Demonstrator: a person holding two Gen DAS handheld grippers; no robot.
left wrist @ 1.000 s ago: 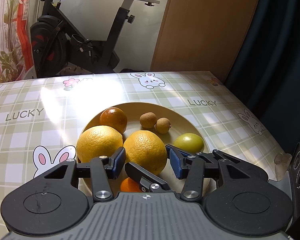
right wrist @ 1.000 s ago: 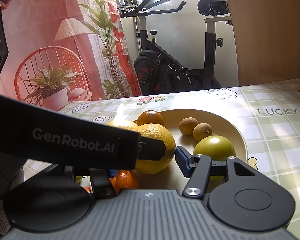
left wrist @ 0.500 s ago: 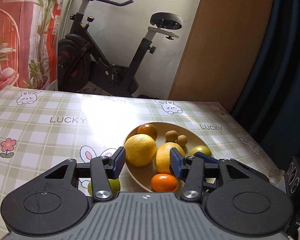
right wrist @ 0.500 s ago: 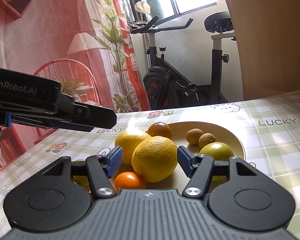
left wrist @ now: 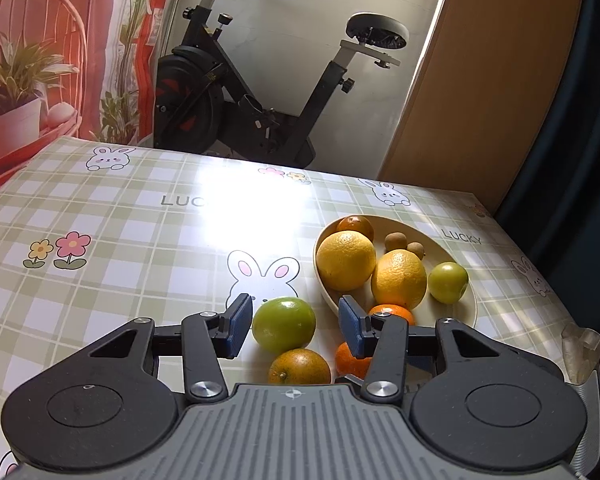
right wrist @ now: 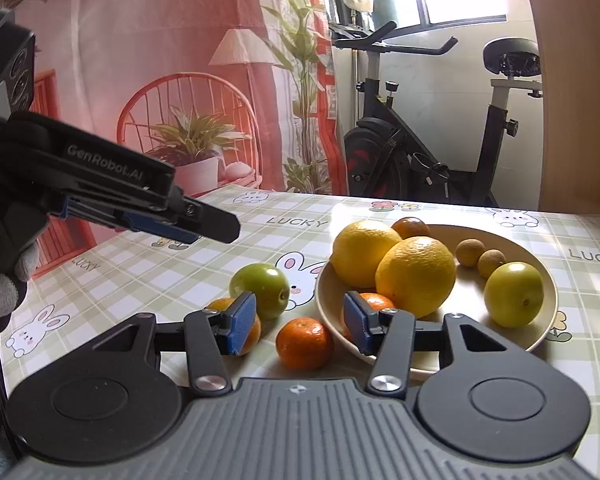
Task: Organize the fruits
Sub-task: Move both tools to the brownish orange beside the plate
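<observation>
A cream bowl (left wrist: pixel 470 300) (right wrist: pixel 548 320) holds two big yellow oranges (left wrist: pixel 345 260) (right wrist: pixel 414 276), a green fruit (left wrist: pixel 447 282) (right wrist: pixel 513 294), a dark orange, a small mandarin and two small brown fruits (left wrist: pixel 396 241) (right wrist: pixel 470 252). On the table left of the bowl lie a green fruit (left wrist: pixel 284 324) (right wrist: pixel 260 289), an orange (left wrist: pixel 299 366) (right wrist: pixel 242 330) and a mandarin (left wrist: pixel 350 358) (right wrist: pixel 304 343). My left gripper (left wrist: pixel 296 330) (right wrist: pixel 188 224) is open and empty, above the loose green fruit. My right gripper (right wrist: pixel 300 326) is open and empty, over the loose mandarin.
The table (left wrist: pixel 140 240) has a green checked cloth with rabbits. Its right edge (left wrist: pixel 556 276) lies close beyond the bowl. An exercise bike (left wrist: pixel 260 100) and a wooden panel (left wrist: pixel 480 80) stand behind the table. A gloved hand (right wrist: pixel 0 280) holds the left gripper.
Both grippers pulled back and up from the bowl. The left one swung left, leaving the big orange in the bowl. Three loose fruits on the table came into view.
</observation>
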